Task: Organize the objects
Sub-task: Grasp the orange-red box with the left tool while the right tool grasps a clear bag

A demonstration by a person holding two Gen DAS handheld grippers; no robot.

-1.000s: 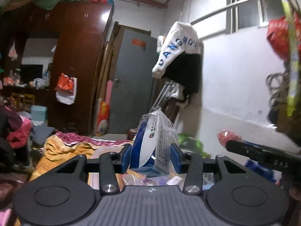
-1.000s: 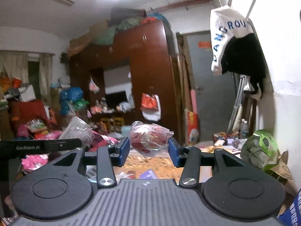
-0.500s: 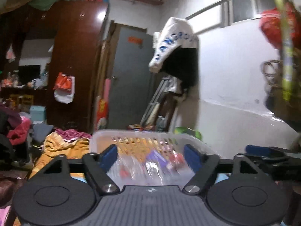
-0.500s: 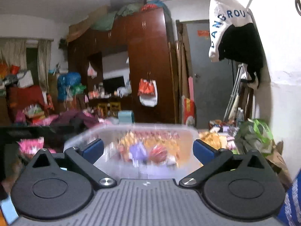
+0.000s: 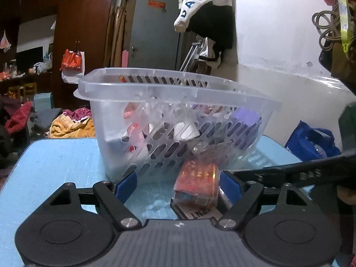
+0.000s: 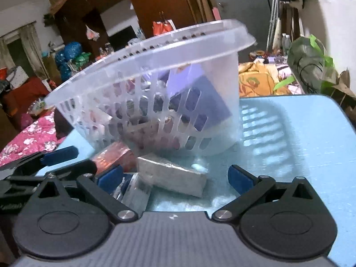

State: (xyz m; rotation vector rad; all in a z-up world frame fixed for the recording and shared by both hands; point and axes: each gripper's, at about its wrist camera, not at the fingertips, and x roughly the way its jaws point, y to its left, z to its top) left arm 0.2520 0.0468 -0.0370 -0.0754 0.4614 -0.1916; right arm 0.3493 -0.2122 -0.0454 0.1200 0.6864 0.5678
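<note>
clear plastic basket (image 5: 142, 86) on blue table (image 5: 55, 162); left tongs (image 5: 178, 183) and right tongs (image 6: 175, 176) both released.

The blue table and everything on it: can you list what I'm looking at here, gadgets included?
Table: one, light blue, under everything.
Basket: one, clear slotted plastic, standing on the table, filled with packets.
Purple box: one, inside the basket, leaning on its wall.
Red packet: one, red-orange in clear wrap, on the table in front of the basket.
Silver packet: one, silvery, on the table beside the red packet.
Left gripper: one, black with blue pads, jaws open around the red packet, just been opening.
Right gripper: one, black with blue pads, jaws wide open around the silver packet, just been opening.
</note>
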